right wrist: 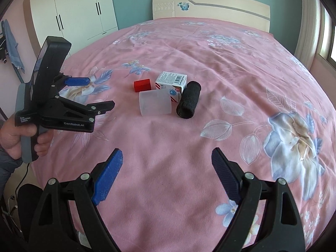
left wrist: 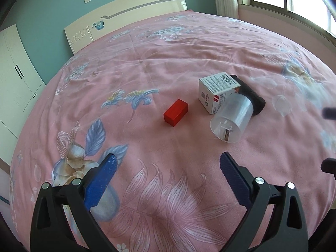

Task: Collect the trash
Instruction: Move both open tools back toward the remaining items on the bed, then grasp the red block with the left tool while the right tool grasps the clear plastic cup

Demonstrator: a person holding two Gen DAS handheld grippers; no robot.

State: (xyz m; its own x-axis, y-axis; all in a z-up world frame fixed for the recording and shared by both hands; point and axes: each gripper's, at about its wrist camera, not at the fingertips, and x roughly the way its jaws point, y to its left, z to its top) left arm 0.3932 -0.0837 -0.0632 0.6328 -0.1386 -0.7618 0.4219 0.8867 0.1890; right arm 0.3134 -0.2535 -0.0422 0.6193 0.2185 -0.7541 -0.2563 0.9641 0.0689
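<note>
Bedspread [left wrist: 189, 48]: red block [left wrist: 176, 112] beyond left gripper [left wrist: 168, 163]

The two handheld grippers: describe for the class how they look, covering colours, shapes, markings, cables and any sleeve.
Both the left gripper and the right gripper have black triangular frames with silver rivets and ribbed blue pads. The left one reads "GenRobot.AI" and "Data Acquisition System", with a grey handle and thin black cable. A dark sleeve shows.

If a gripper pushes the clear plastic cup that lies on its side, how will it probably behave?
The cup lies on its side on the bed, so it may roll when pushed. Its walls look thin and see-through, so it is probably light and could flex if squeezed. The box and black roll beside it may block rolling that way.
</note>
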